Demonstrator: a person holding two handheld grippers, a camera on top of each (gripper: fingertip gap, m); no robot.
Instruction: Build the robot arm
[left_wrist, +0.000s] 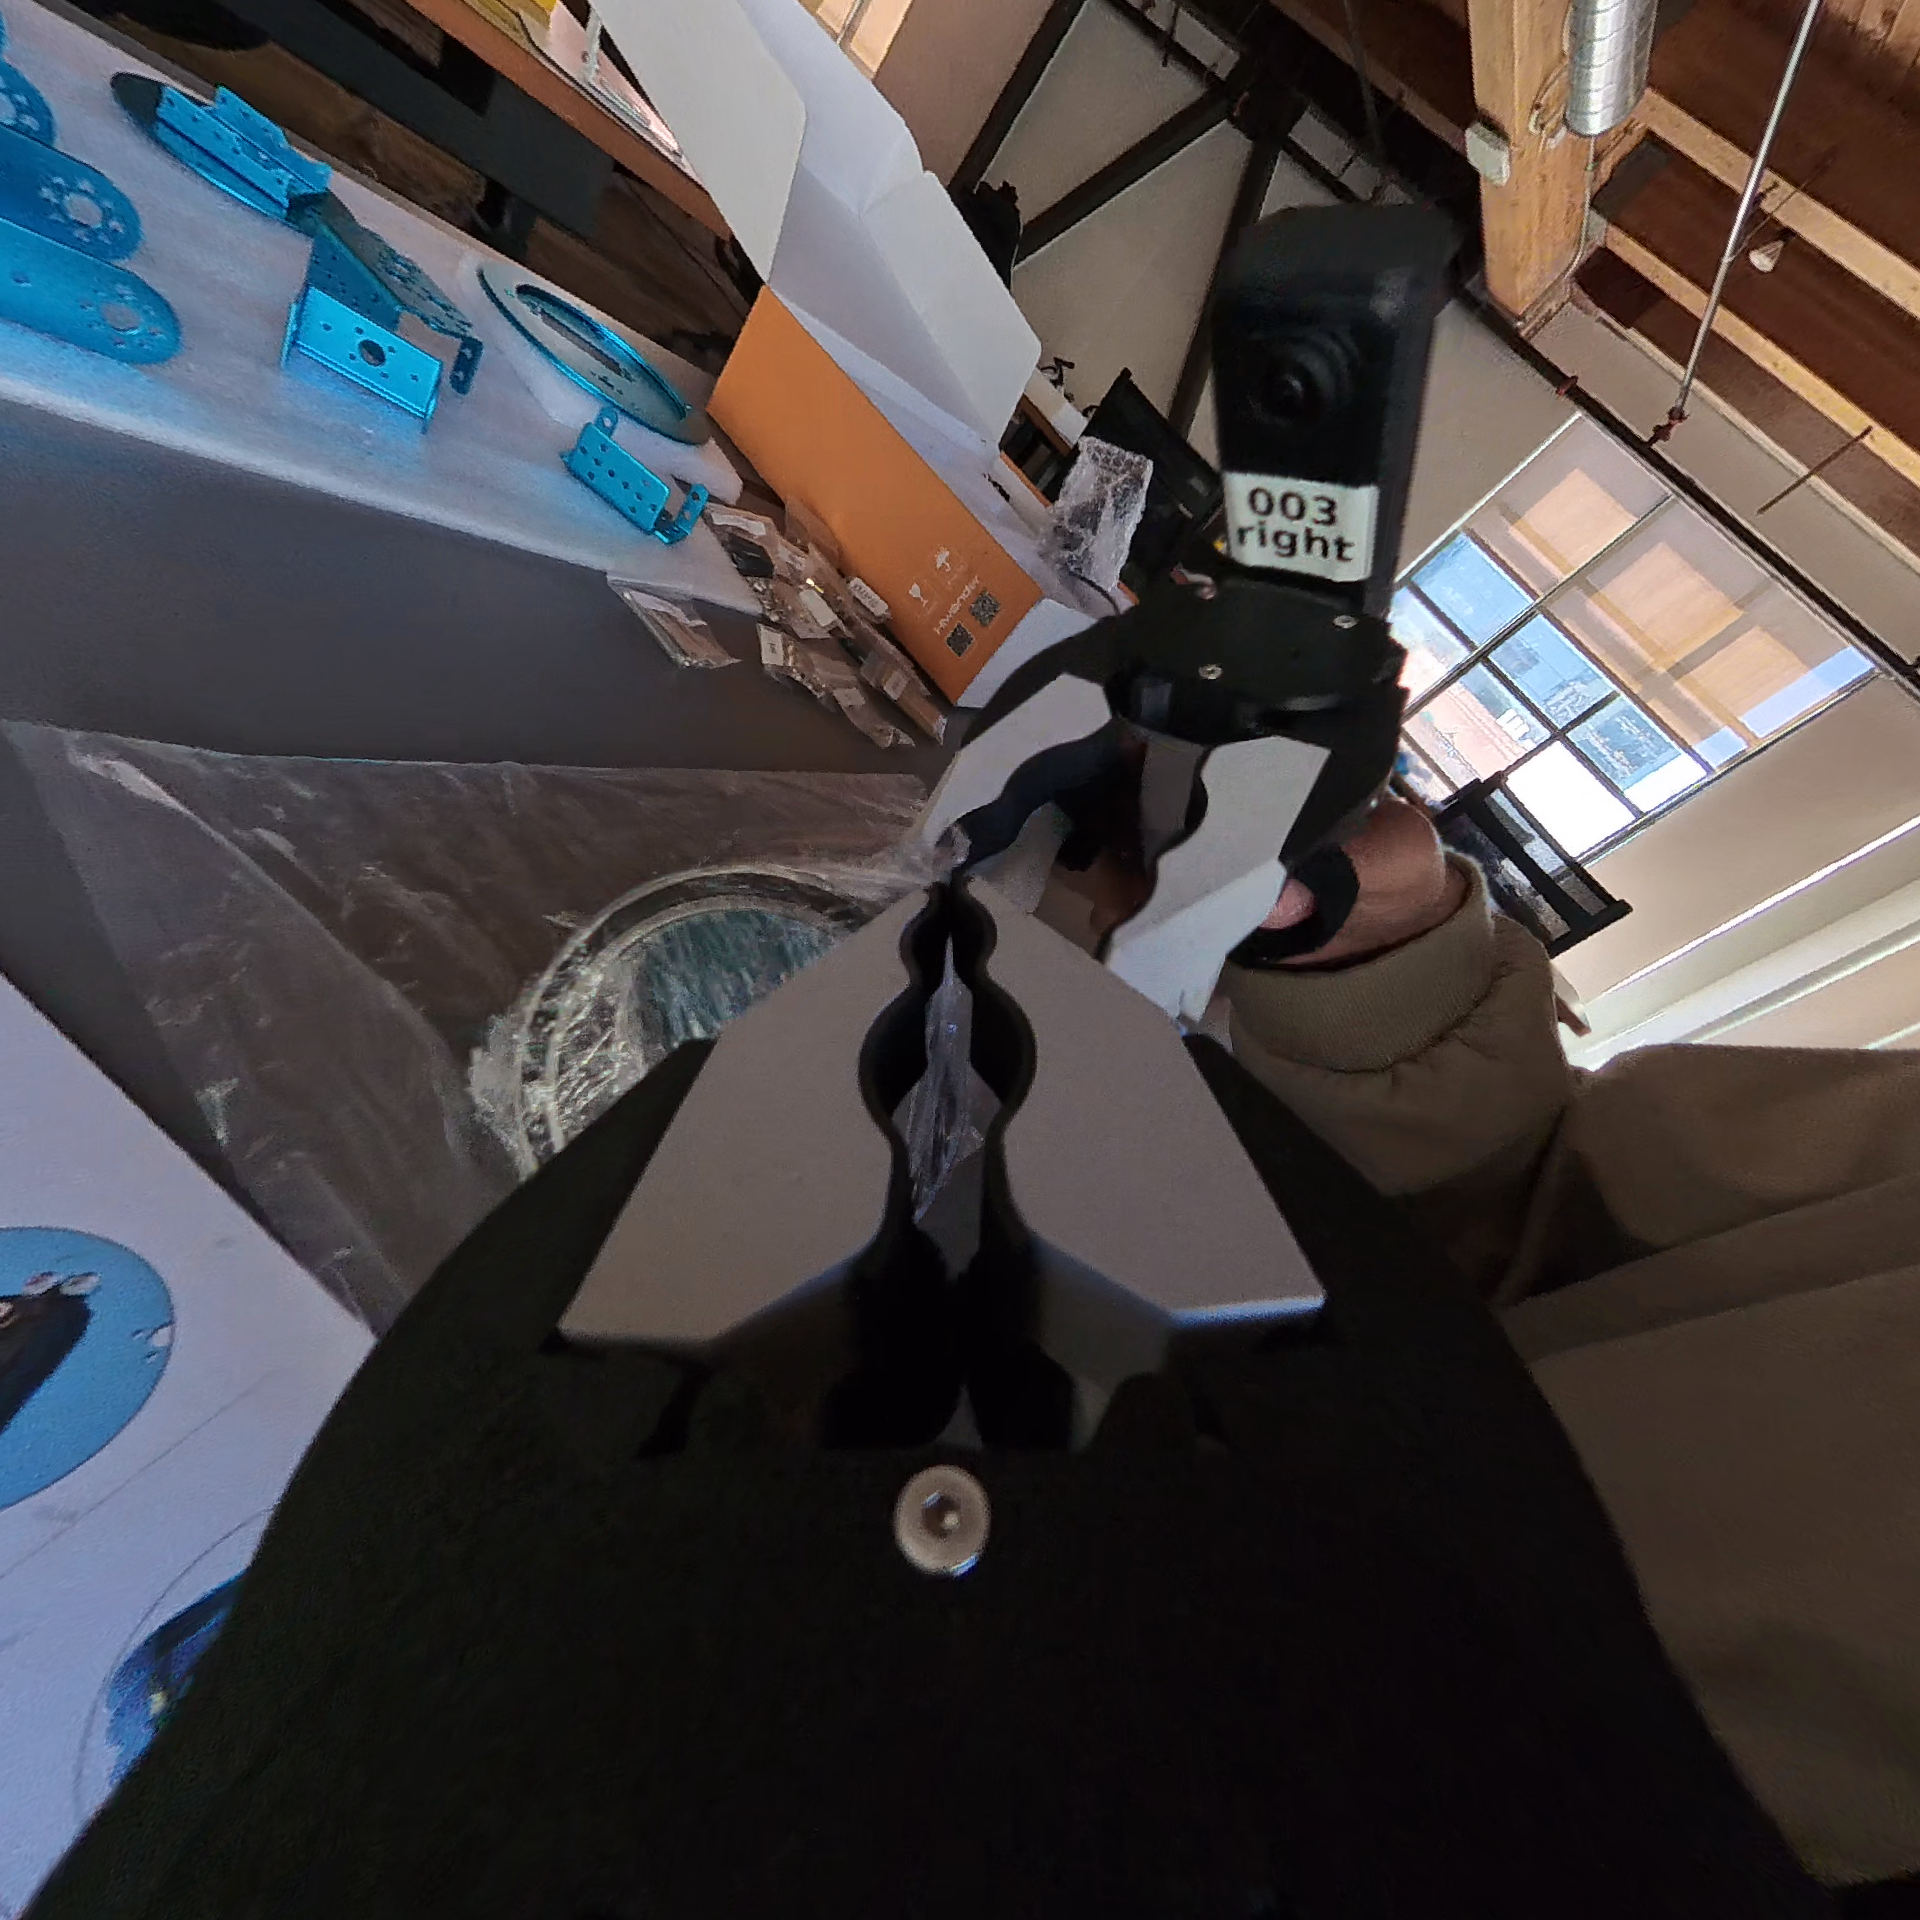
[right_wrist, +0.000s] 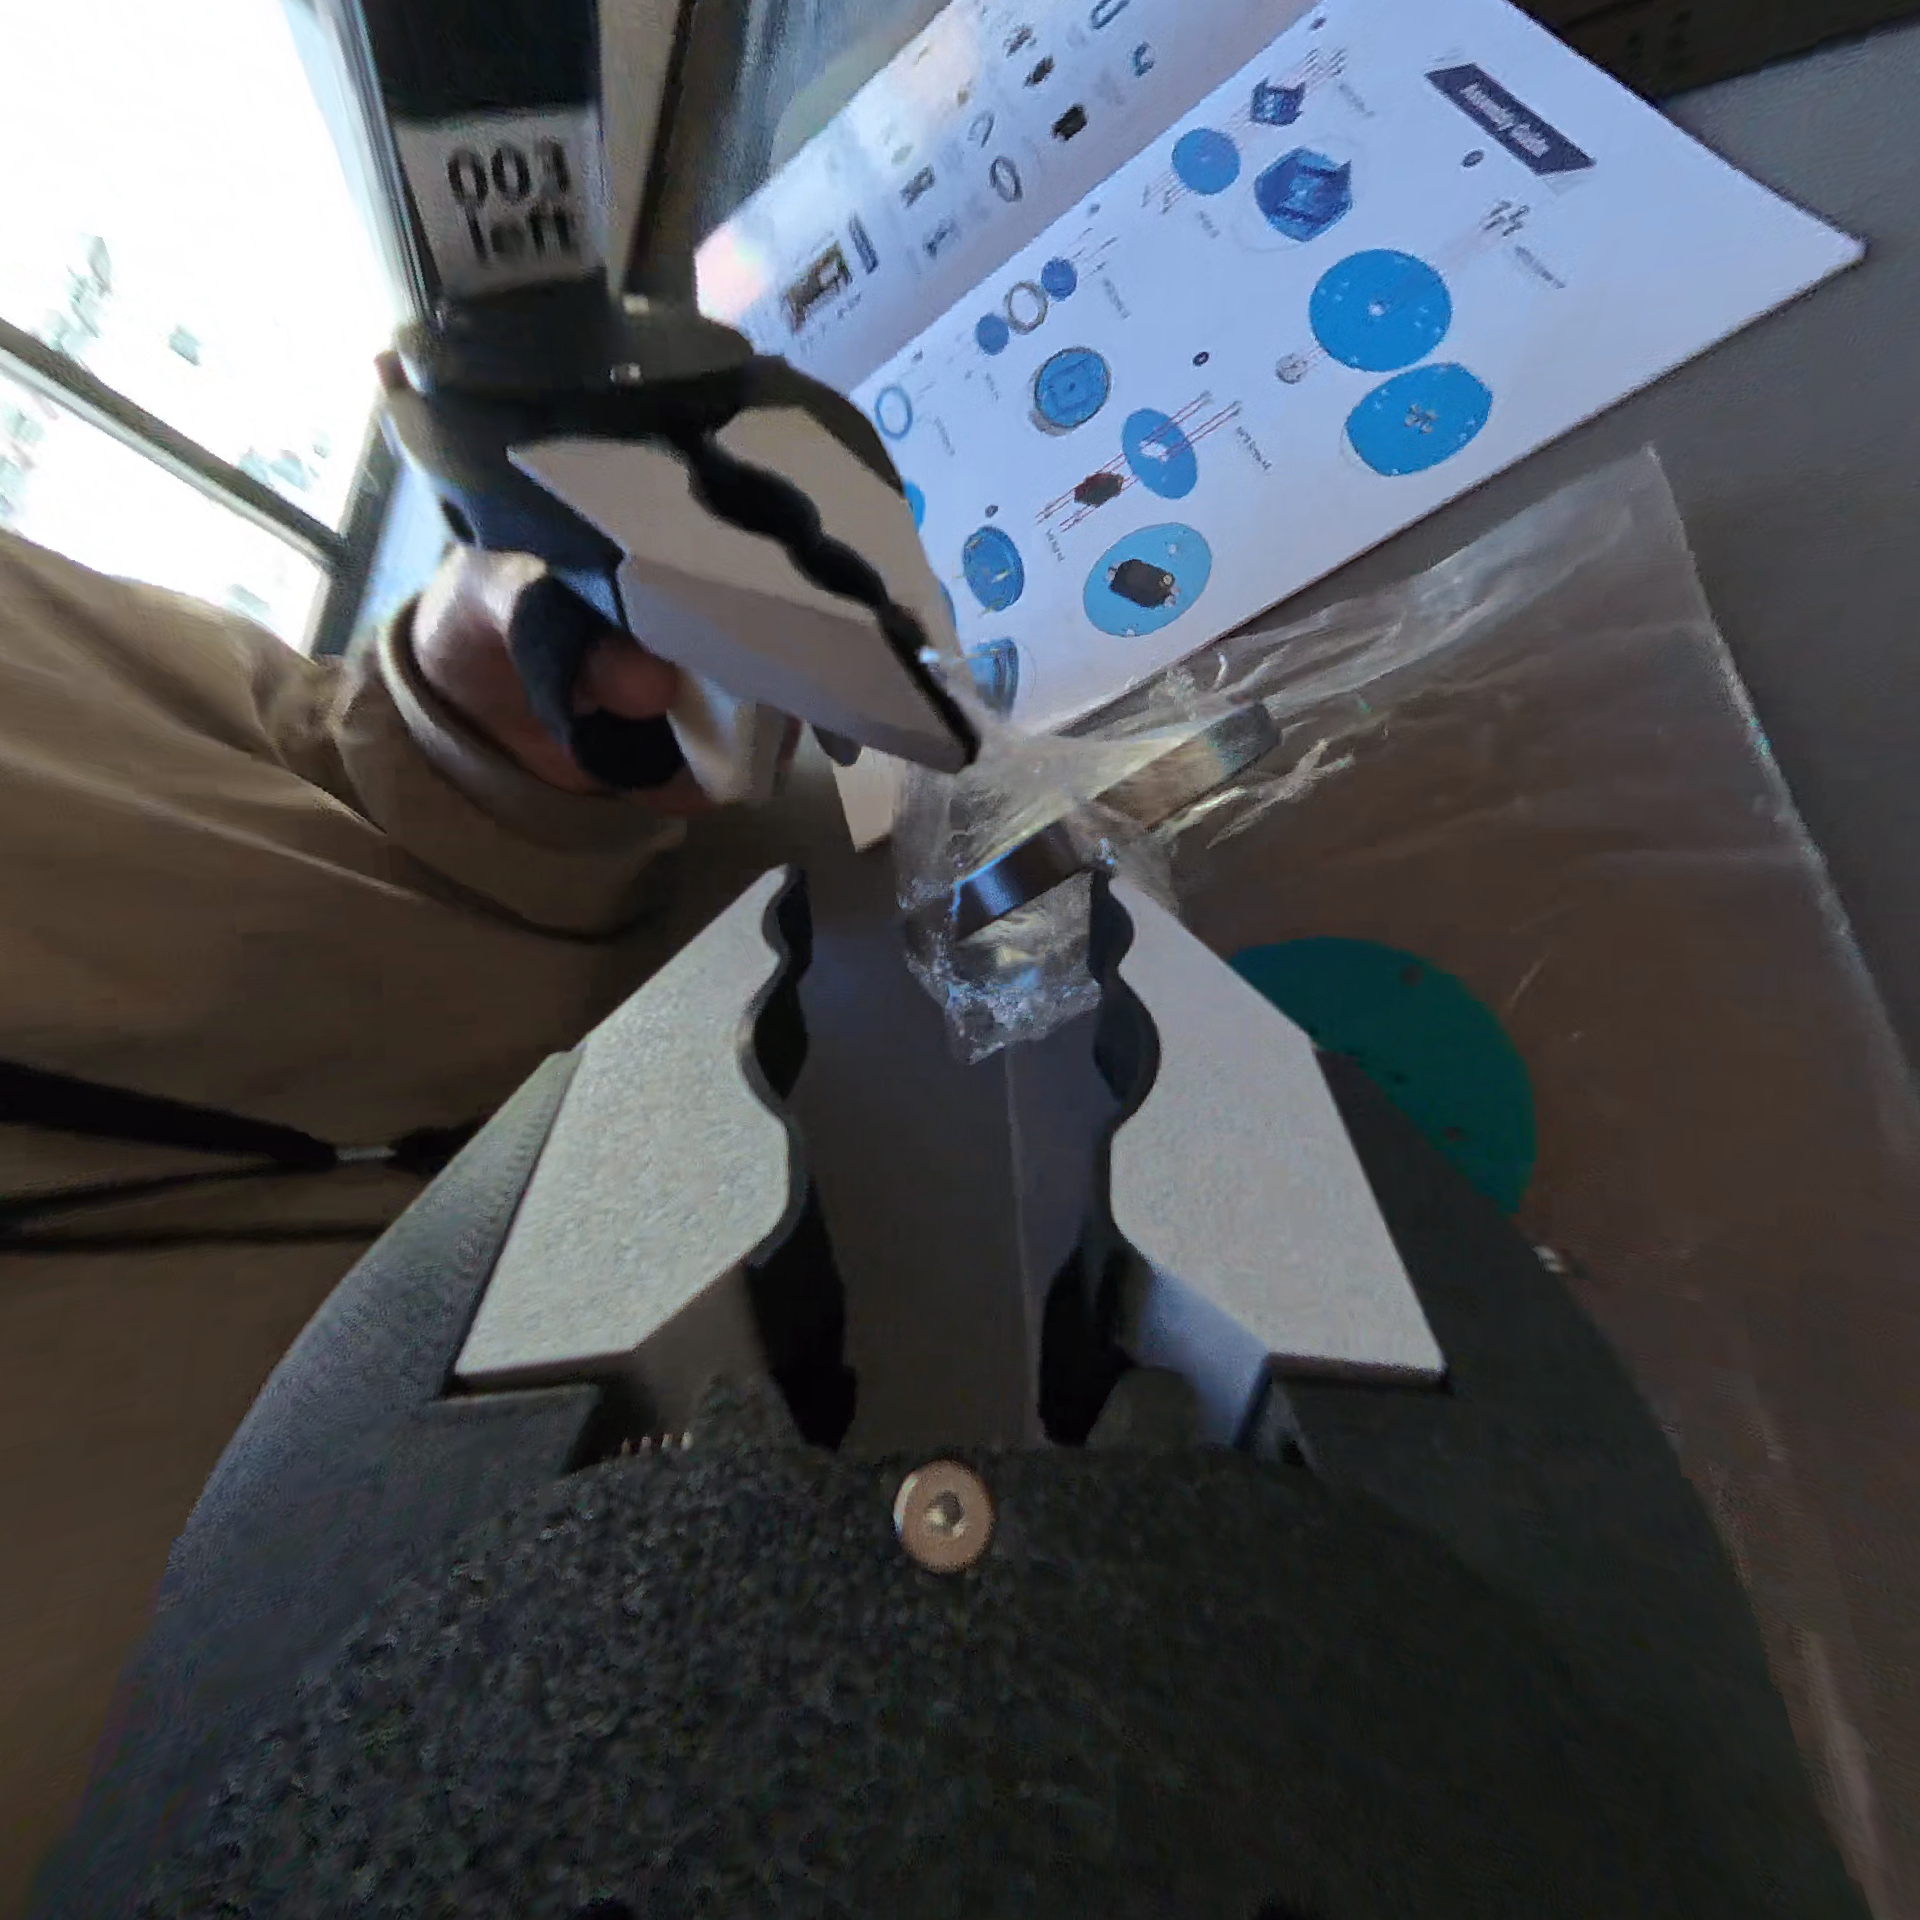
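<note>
A clear plastic bag (left_wrist: 416, 883) lies on the grey table with a round metal ring (left_wrist: 665, 987) inside it. My left gripper (left_wrist: 951, 904) is shut on a pinch of the bag's film. In the right wrist view the left gripper (right_wrist: 940, 686) pulls the film (right_wrist: 1507, 727) taut above the dark ring (right_wrist: 1023, 883). My right gripper (right_wrist: 940, 904) is open, with the wrapped edge of the ring between its fingertips, against the right finger. In the left wrist view it (left_wrist: 1049, 883) faces the left gripper, close by, held by a gloved hand.
Blue metal brackets (left_wrist: 353, 343) and a blue ring plate (left_wrist: 582, 343) lie on white foam at the far left. An orange and white box (left_wrist: 873, 488) and small parts bags (left_wrist: 810, 623) sit behind. A printed parts sheet (right_wrist: 1351, 312) and a teal disc (right_wrist: 1434, 1060) lie by the bag. Only a small space, under 4 cm, lies between the two pairs of fingers. The teal disc (right_wrist: 1434, 1060) sits 8 cm or so from the ends of my right fingers.
</note>
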